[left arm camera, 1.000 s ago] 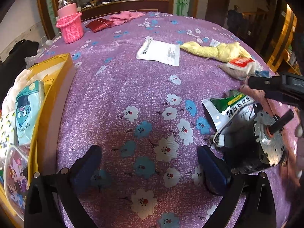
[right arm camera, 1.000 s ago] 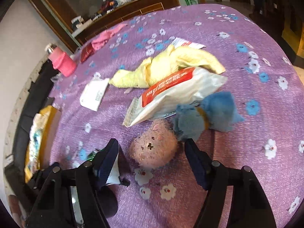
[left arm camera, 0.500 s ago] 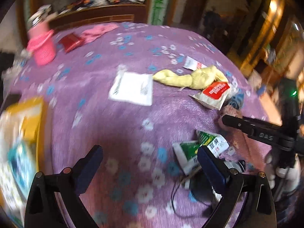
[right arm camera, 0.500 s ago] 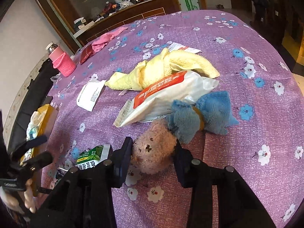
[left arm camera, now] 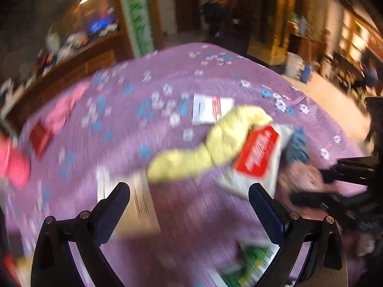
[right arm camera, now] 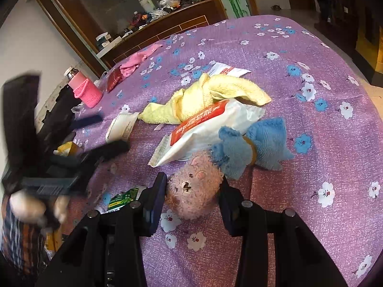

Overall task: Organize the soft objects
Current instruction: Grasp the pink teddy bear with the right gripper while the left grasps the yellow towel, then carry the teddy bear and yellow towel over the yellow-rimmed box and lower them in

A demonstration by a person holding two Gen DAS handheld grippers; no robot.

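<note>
Right gripper (right arm camera: 192, 197): a second ago its jaws stood wide on either side of the pink plush bear (right arm camera: 194, 192); now both pads press the bear's head, one on each cheek, and the grip has held since half a second ago.
Pink plush bear: lies on the purple cloth at the near edge of the pile, its head between the right pads, its blue plush body (right arm camera: 253, 147) trailing away to the right.
Left gripper (left arm camera: 189, 205): jaws wide apart, with nothing between them; its whole view is smeared.
Left view, change: a second ago it looked over the yellow box and a dark motor at the near side; now it faces the yellow towel (left arm camera: 210, 148) and the red-and-white packet (left arm camera: 258, 157), with the white flat packet (left arm camera: 134, 203) under its left finger.
Pile: the red-and-white packet lies over the yellow towel's edge and touches the blue plush; the right view shows this unchanged.
Surface: a table under a purple flowered cloth (right arm camera: 299, 76), with a pink bottle (right arm camera: 83, 88), a red pouch (right arm camera: 114, 79) and a pink cloth (right arm camera: 137, 59) at the far left, and a green sachet (right arm camera: 124, 197) just beside the right gripper's left finger.
Room: a dark wooden sideboard (right arm camera: 153, 31) loaded with clutter behind the table, and a white wall to the left.
Person: a hand (right arm camera: 31, 205) and plaid sleeve, blurred, at the left edge of the right view.
</note>
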